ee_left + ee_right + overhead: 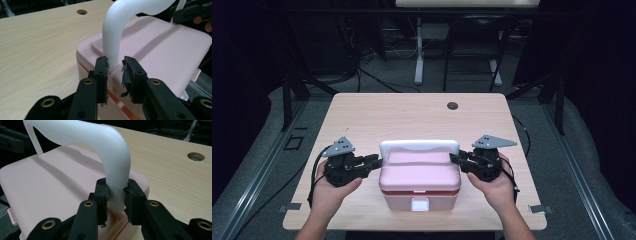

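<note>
Dark curtains and cable clutter ring the pale wooden table point(362, 120), which carries little besides a pink box point(419, 175) set near its front edge, about midway across. A white handle point(419, 146) arches upright over the lid, running from one side of the box to the other.

Each hand has brought its tool to one foot of that handle. The right gripper point(116, 192) has its jaws pressed onto the handle's upright point(117, 170) just above the lid, pads against the plastic on both sides. The left gripper point(115, 66) straddles the other upright point(112, 42): one pad touches it, the other stands a little off, so I would call that side not yet clamped.

My reading is that the handle is being taken at both ends, to swing it or to lift the box. What comes next calls for the left jaws to close fully, then both hands moving together and evenly so the box does not tilt.

Room is generous behind the box and to either side. The front edge is close, with the latch point(420, 204) almost over it, so any pull toward the person risks dragging the box off.
</note>
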A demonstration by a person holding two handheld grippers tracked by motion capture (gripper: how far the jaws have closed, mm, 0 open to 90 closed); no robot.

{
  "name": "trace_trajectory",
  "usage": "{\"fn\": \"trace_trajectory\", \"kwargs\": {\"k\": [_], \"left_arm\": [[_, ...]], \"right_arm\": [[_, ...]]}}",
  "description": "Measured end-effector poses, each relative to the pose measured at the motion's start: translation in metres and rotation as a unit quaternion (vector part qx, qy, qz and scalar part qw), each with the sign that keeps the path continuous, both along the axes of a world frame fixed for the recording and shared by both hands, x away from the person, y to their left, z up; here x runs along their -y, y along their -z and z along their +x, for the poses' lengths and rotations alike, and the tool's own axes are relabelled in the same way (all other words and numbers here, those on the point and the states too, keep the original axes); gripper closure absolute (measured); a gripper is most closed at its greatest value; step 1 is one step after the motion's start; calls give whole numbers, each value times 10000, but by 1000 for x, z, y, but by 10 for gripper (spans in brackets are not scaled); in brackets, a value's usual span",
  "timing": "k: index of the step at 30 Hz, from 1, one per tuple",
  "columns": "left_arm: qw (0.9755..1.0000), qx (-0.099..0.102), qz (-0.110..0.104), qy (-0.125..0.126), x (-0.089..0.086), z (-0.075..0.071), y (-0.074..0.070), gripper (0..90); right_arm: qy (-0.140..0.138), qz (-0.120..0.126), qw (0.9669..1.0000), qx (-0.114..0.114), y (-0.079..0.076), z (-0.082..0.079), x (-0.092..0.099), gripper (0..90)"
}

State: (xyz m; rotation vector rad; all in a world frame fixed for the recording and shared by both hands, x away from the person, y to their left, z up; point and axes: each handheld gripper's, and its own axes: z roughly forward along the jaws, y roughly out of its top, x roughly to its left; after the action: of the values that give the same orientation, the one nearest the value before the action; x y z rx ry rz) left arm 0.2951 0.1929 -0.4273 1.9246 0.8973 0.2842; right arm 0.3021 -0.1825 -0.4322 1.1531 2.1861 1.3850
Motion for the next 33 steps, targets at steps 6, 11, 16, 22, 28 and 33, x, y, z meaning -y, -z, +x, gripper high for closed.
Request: {"fn": "trace_trajectory", "kwargs": {"k": [6, 11, 16, 22, 28, 33], "left_arm": [[9999, -95, 28, 37, -2, 0, 3, 842], [9998, -182, 45, 85, -3, -1, 1, 893], [9998, -164, 141, -17, -10, -11, 5, 897], [9994, -272, 171, 148, -14, -25, 17, 897], [9991, -346, 137, 199, -14, -29, 24, 897], [9983, -422, 212, 341, -4, -30, 29, 897]], "right_arm": [[-1, 117, 9999, -9, -3, 1, 2, 732], [0, 171, 9999, -5, -5, 4, 3, 732], [5, 178, 9998, 20, -6, 4, 3, 732], [33, 206, 9998, 26, -7, 4, 2, 732], [18, 217, 9998, 38, -8, 4, 3, 733], [14, 224, 9997, 31, -7, 3, 3, 733]]}}
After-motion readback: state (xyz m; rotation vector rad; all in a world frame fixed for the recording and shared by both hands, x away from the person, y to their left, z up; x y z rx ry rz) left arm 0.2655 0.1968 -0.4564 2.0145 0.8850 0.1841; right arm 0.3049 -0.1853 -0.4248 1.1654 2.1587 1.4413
